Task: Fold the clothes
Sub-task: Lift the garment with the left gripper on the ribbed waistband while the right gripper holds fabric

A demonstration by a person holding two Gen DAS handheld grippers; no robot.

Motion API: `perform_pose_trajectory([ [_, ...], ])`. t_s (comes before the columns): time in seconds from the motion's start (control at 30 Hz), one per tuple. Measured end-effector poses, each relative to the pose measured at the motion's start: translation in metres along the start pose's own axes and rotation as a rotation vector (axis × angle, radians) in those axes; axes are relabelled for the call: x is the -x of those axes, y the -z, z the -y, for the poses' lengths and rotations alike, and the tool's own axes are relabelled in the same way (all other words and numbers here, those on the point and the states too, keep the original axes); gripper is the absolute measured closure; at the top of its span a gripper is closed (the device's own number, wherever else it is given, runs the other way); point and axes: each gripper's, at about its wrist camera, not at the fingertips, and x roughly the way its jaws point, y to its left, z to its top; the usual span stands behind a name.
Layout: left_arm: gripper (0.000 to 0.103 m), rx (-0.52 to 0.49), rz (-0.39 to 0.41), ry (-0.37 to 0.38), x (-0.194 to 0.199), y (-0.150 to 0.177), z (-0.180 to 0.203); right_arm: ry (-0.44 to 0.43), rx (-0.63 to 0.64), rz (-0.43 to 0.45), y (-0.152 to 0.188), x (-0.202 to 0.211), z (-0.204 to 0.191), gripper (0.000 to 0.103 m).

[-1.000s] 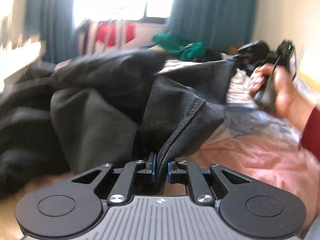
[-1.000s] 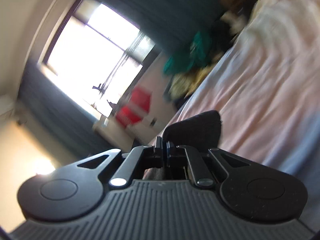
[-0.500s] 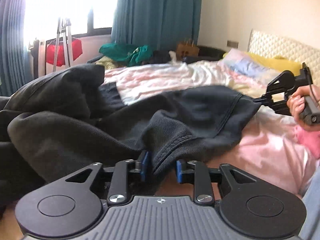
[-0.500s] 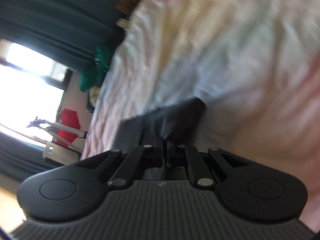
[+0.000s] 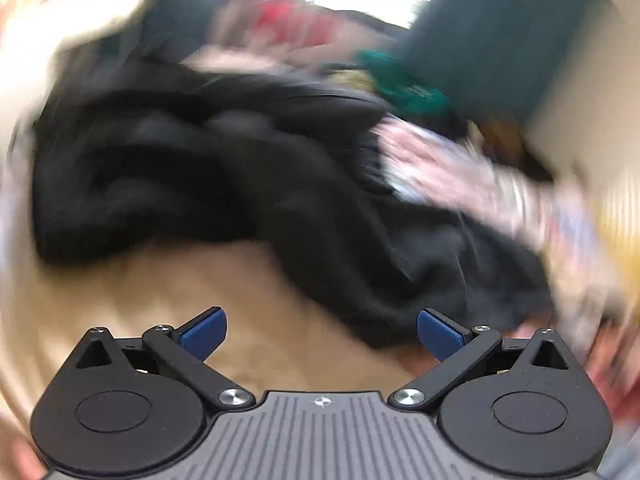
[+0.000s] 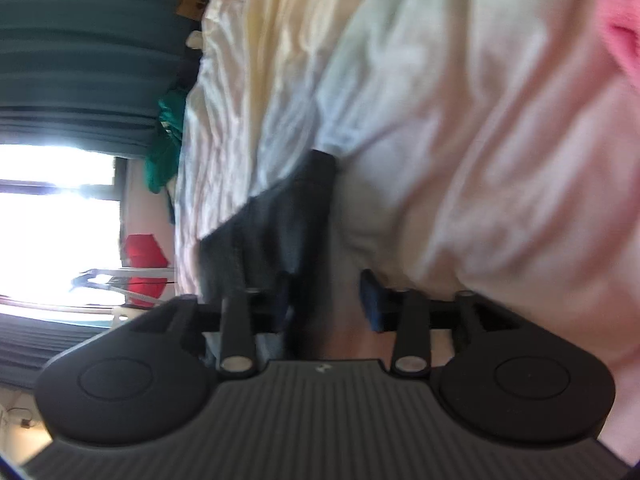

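A black garment (image 5: 240,184) lies crumpled across the bed, blurred by motion in the left wrist view. My left gripper (image 5: 322,322) hangs in front of its near edge. Its jaws are opening and stand wide, with nothing between them but the tan surface (image 5: 200,280) below. In the right wrist view a corner of the black garment (image 6: 280,216) rests on the pale bedsheet (image 6: 460,140) and runs down to the left finger. The jaws of my right gripper (image 6: 328,296) are opening. The cloth hangs loose beside the left pad and is not pinched.
Pink and white bedding (image 5: 460,168) lies to the right of the garment. A green heap of clothes (image 5: 404,88) sits at the far end, against teal curtains (image 6: 80,60). A red item (image 6: 144,252) hangs by the bright window. Something pink (image 6: 624,40) lies at the bed's edge.
My left gripper let go of the garment's hem, opened wide and swung away, rolling as it went. My right gripper, shut on the garment's corner before, has parted its jaws.
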Motion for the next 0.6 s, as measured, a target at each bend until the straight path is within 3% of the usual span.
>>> perform_pose_trajectory([
  [0.13,0.001,0.604,-0.029,0.027,-0.018,-0.022,-0.088,-0.04,-0.007,-0.011,0.0,0.005,0.001,0.06],
  [0.2,0.004,0.767,-0.009,0.013,-0.024,-0.027,-0.118,-0.063,-0.007,0.003,0.001,0.009,0.0,0.06],
  [0.27,0.004,0.841,-0.003,0.04,-0.024,-0.033,-0.13,-0.073,0.002,0.004,0.002,0.009,-0.004,0.06],
  [0.33,0.004,0.813,0.017,0.056,-0.021,-0.044,-0.13,-0.07,0.026,-0.013,0.006,0.006,-0.011,0.06],
  [0.5,0.009,0.785,0.131,-0.028,-0.012,-0.061,-0.135,-0.051,0.109,-0.043,0.016,-0.005,-0.029,0.06],
  [0.6,0.013,0.837,0.104,-0.018,-0.023,-0.069,-0.15,-0.041,0.14,-0.056,0.021,-0.013,-0.036,0.06],
])
